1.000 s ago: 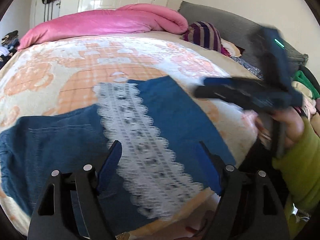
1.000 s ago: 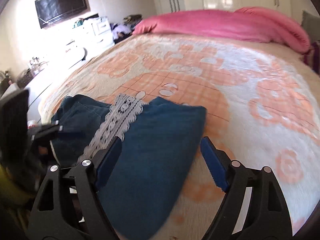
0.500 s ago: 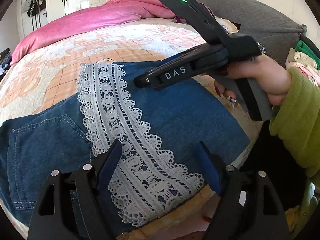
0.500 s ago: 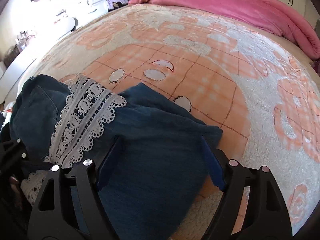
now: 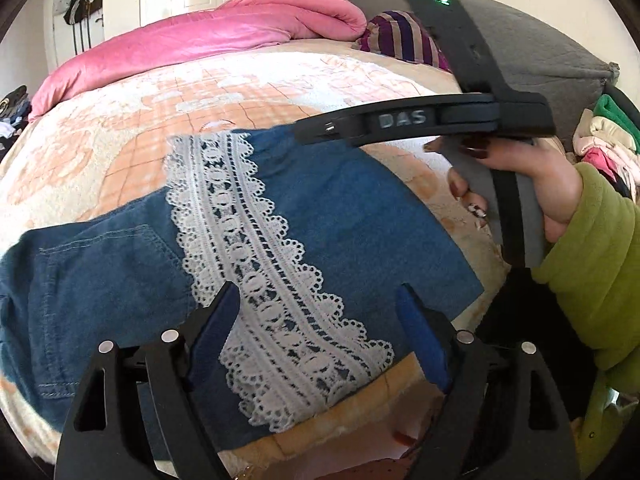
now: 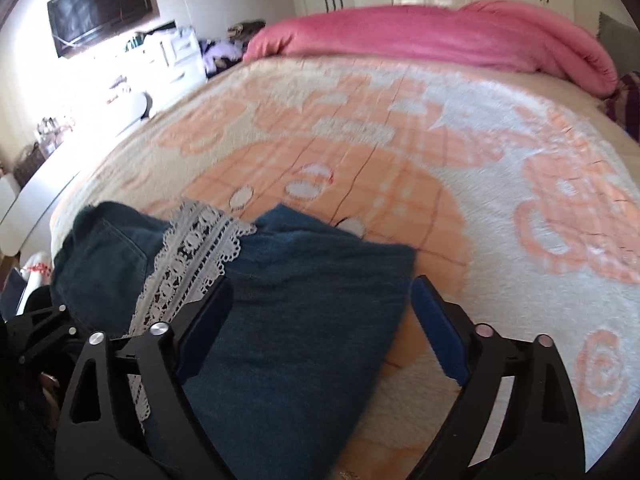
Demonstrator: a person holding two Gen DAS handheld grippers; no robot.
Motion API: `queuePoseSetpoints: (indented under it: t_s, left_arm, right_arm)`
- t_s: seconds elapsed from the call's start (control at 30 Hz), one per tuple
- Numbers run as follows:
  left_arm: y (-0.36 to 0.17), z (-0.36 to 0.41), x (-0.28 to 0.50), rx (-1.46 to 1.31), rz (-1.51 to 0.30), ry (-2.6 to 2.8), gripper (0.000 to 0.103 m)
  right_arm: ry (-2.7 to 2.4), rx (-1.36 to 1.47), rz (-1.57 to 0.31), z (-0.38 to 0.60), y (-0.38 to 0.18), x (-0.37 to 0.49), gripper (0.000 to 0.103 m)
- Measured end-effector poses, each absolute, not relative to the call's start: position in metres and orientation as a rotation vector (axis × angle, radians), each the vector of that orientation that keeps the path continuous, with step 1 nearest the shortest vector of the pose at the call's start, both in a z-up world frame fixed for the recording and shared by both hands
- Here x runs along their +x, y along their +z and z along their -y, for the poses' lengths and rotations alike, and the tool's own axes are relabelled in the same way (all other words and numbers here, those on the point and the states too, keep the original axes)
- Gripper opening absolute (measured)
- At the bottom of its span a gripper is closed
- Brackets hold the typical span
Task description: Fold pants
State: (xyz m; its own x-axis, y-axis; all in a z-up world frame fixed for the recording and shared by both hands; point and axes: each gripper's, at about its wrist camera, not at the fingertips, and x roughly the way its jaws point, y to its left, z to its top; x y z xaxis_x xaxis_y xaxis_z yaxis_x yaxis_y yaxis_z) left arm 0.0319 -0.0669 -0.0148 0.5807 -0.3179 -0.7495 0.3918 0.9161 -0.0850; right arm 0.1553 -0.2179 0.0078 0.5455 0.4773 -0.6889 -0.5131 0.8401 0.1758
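Note:
Blue denim pants (image 5: 352, 220) with a white lace stripe (image 5: 256, 248) lie folded on the bed's near edge. They also show in the right wrist view (image 6: 304, 308), with the lace stripe (image 6: 192, 256) on their left. My left gripper (image 5: 320, 304) is open and empty, hovering just above the lace. My right gripper (image 6: 320, 296) is open and empty above the right part of the pants. In the left wrist view the right gripper (image 5: 316, 134) is held by a hand in a green sleeve over the pants' far edge.
The bed has an orange and white blanket (image 6: 440, 152). A pink duvet (image 5: 208, 36) lies along its far side, with a striped cushion (image 5: 400, 36) and a grey headboard (image 5: 560, 60). Clothes (image 5: 608, 132) are piled on the right. A TV (image 6: 100, 8) and dresser (image 6: 168, 56) stand at left.
The right gripper has lifted and pulled back from the pants, levelling out over their far edge. The left gripper has stayed open over the lace. The pants have not moved.

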Motion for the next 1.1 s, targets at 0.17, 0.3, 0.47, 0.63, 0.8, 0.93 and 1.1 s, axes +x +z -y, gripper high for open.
queuePoseSetpoints:
  t_s: [0.17,0.3,0.47,0.63,0.8,0.93,1.1]
  left_arm:
    - [-0.004,0.059,0.018,0.093,-0.835,-0.379,0.088]
    - [0.006,0.048,0.014,0.082,-0.817,-0.350,0.089]
    - [0.015,0.038,0.013,0.068,-0.802,-0.312,0.092]
    - [0.022,0.017,0.011,0.050,-0.786,-0.241,0.098]
    - [0.030,-0.021,0.003,-0.019,-0.765,-0.163,0.099]
    - [0.032,-0.054,-0.005,-0.080,-0.753,-0.081,0.099]
    - [0.021,-0.091,-0.009,-0.185,-0.788,-0.015,0.099]
  right_arm:
    - [0.580,-0.011,-0.779,0.226,0.017,0.152,0.092]
    - [0.581,-0.010,-0.778,0.224,0.018,0.146,0.094]
    - [0.576,-0.004,-0.770,0.223,0.021,0.140,0.094]
    - [0.585,0.002,-0.763,0.219,0.027,0.130,0.094]
    - [0.626,-0.046,-0.746,0.197,0.040,0.121,0.094]
    - [0.703,-0.072,-0.764,0.173,0.045,0.117,0.094]
    - [0.773,-0.095,-0.811,0.139,0.044,0.115,0.094]
